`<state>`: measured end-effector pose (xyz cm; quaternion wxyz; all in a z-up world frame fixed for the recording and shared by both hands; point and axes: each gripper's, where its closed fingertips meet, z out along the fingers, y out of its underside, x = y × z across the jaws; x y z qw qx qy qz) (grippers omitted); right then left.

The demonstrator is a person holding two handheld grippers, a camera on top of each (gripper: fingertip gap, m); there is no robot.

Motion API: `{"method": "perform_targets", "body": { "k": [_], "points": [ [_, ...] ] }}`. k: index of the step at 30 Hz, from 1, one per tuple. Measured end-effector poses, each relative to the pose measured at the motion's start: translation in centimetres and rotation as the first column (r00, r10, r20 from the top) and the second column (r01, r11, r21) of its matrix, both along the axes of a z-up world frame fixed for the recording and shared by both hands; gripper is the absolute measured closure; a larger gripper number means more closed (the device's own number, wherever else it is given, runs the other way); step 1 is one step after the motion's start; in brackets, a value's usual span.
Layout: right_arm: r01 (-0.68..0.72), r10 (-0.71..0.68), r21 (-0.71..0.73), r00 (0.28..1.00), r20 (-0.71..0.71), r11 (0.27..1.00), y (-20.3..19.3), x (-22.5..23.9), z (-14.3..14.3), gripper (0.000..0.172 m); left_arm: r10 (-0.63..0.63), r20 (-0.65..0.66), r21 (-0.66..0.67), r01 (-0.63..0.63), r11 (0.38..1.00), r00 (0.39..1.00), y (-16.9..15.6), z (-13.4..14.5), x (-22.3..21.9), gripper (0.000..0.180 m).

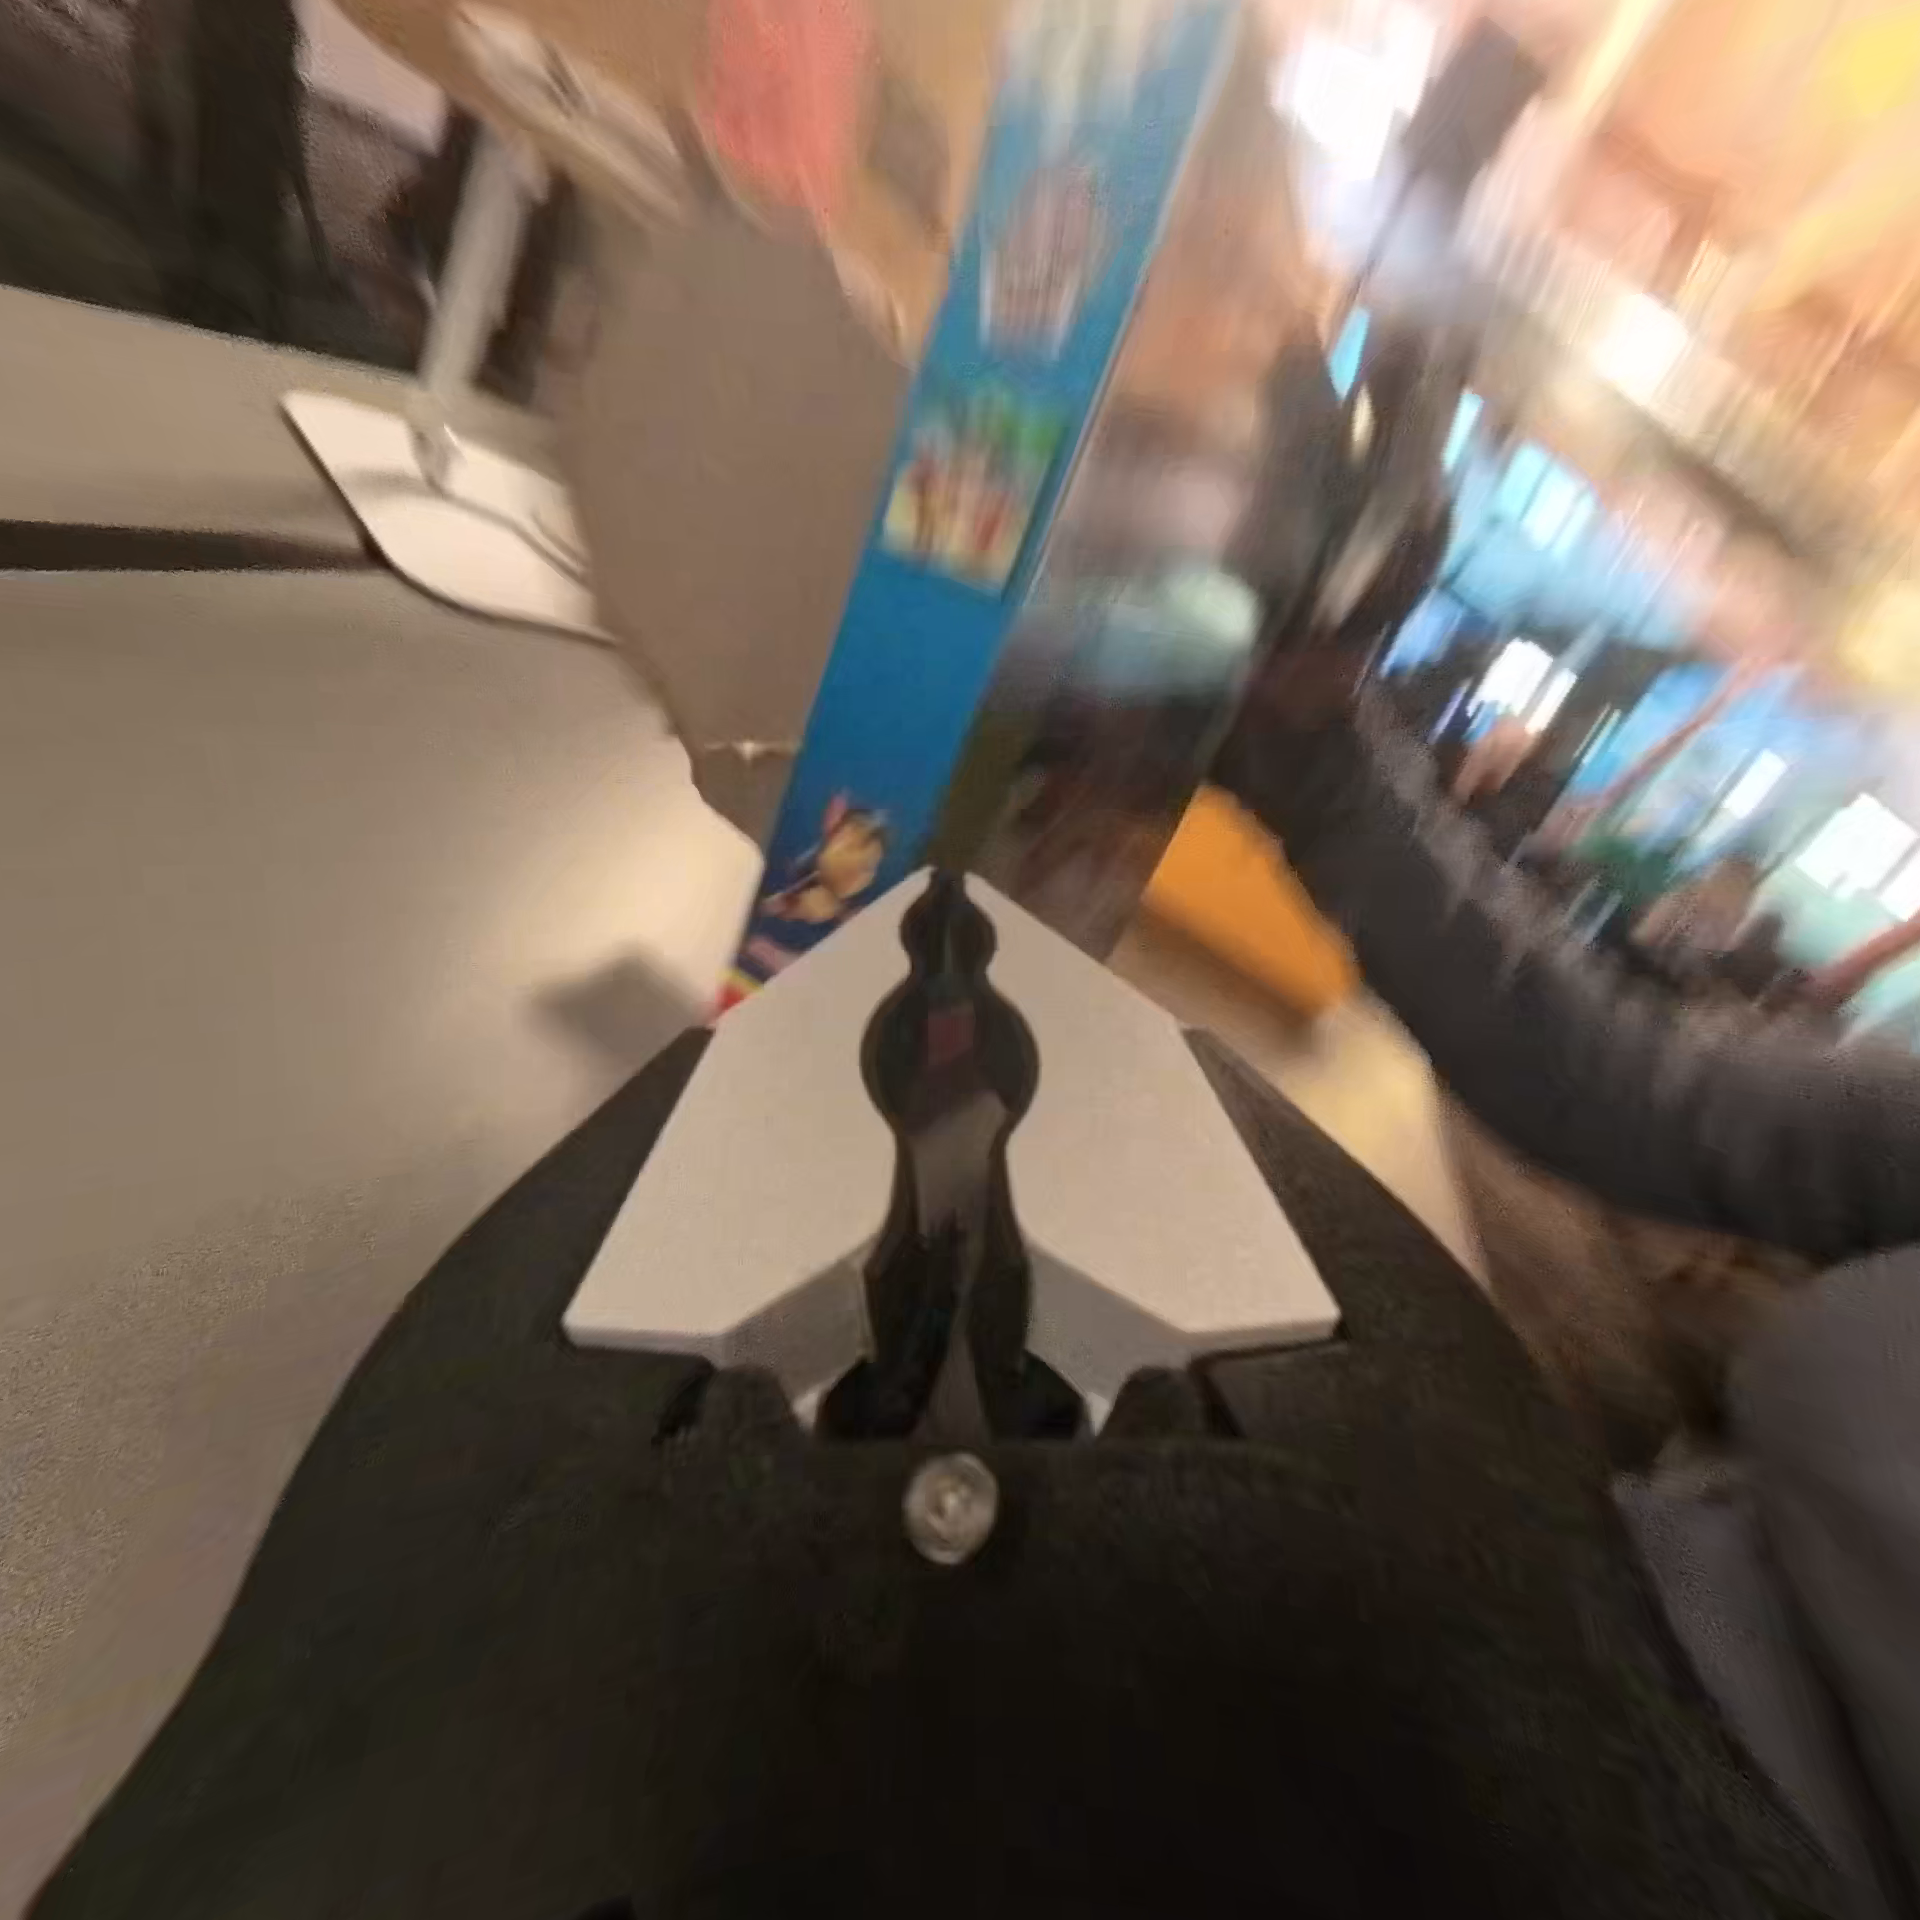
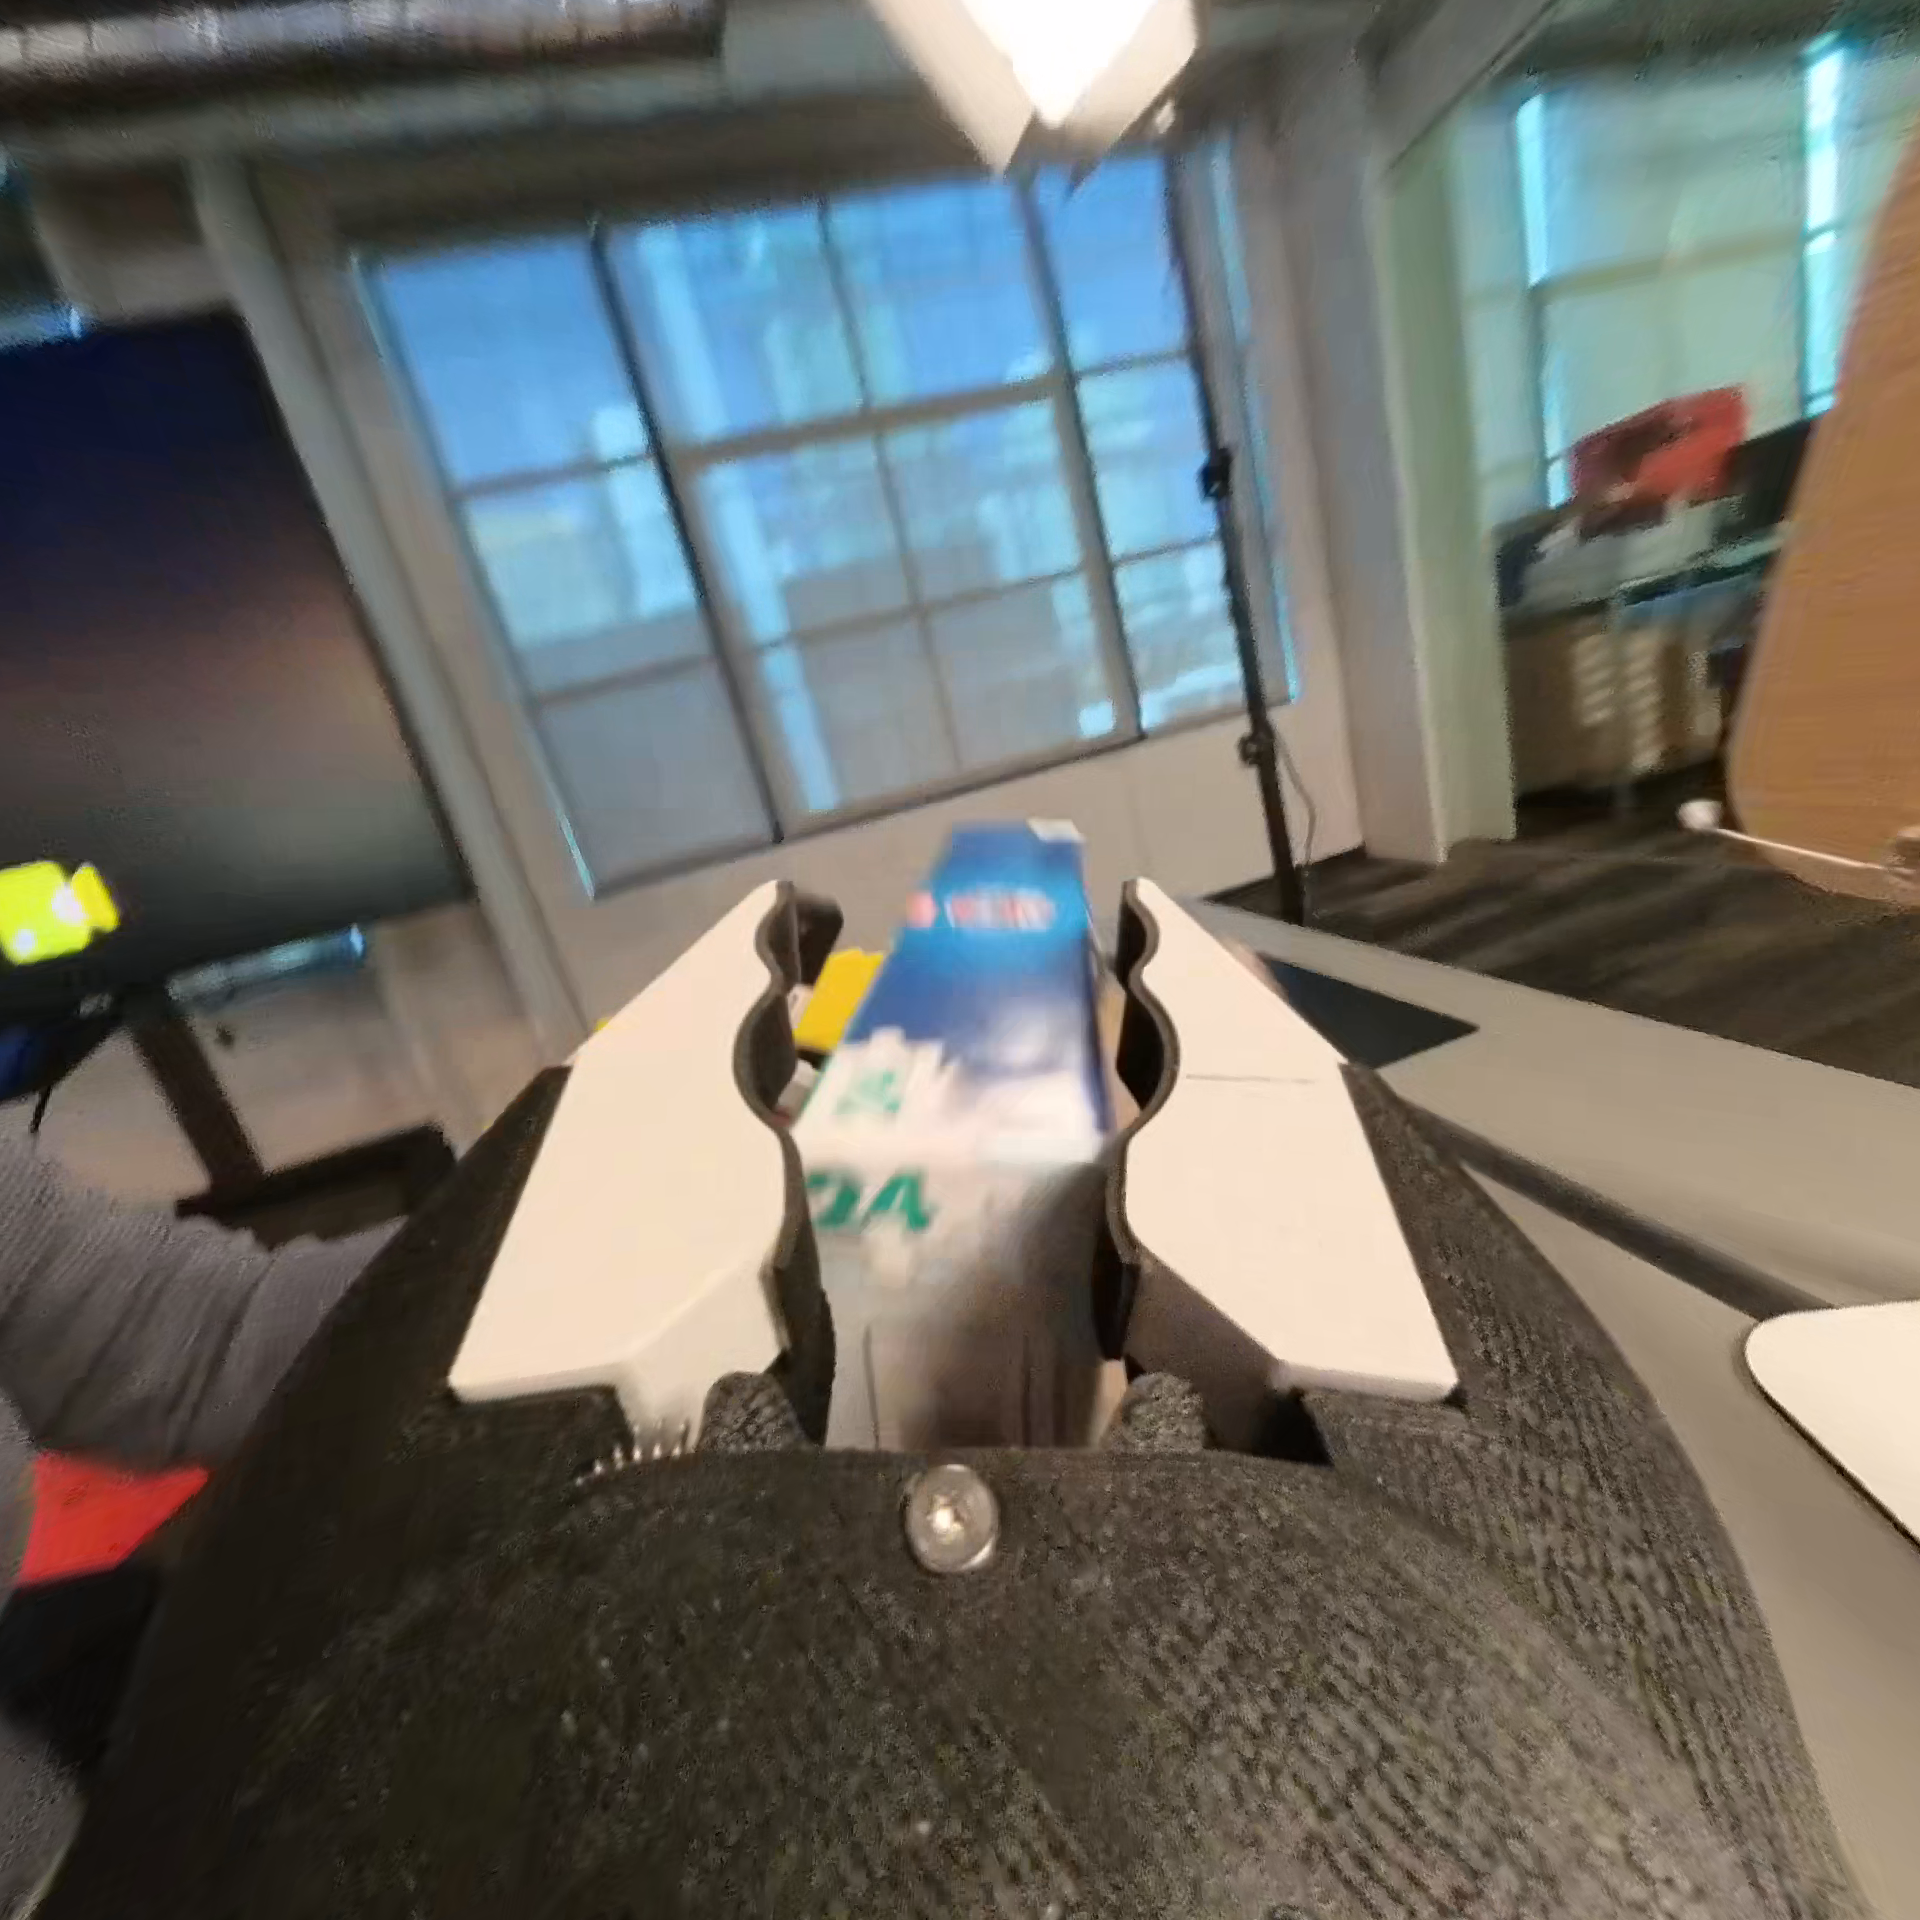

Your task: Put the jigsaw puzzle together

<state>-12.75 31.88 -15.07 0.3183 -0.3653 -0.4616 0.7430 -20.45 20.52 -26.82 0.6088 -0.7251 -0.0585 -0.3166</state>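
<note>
Both views are blurred by motion. In the left wrist view the puzzle box point(image 1: 935, 540) stands on end just ahead, with a blue side and a dark picture face. My left gripper point(image 1: 945, 883) is shut, its fingertips pinched on the box's near edge, and a thin sheet runs back between the pads. In the right wrist view the same box point(image 2: 977, 1049) shows blue and white with green lettering. It lies lengthwise between the fingers of my right gripper point(image 2: 961, 914), which is closed on its two sides, lifted and tilted above the table.
The grey table point(image 1: 260, 831) spreads to the left, with a white monitor foot point(image 1: 447, 488) at the back. A yellow object point(image 2: 836, 997) lies behind the box. A person's dark sleeve point(image 1: 1610, 1039) crosses on the right. A white flat thing point(image 2: 1849, 1403) sits at the table's right. The grippers' ends are close to 20 cm from one another.
</note>
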Motion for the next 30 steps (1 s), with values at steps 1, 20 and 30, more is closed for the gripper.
{"method": "perform_targets", "body": {
  "k": [1,20,30],
  "points": [
    [0.033,-0.033,-0.04,0.999,-0.016,0.999,0.7,0.0,-0.2,0.115,0.018,0.142,0.063,-0.028,0.998,0.99,-0.1,1.1,-1.2,0.18],
    [0.31,-0.346,0.191,0.916,0.204,0.932,4.0,-10.3,-5.4,0.082,0.248,-0.068,-0.21,-0.256,0.944,0.966,4.2,-4.3,-7.4,0.108],
    [0.594,-0.655,0.461,0.755,-0.036,0.659,0.8,0.7,-10.8,0.095,0.307,-0.206,-0.107,-0.333,0.937,0.929,1.2,-4.7,-7.8,0.073]
  ]
}}
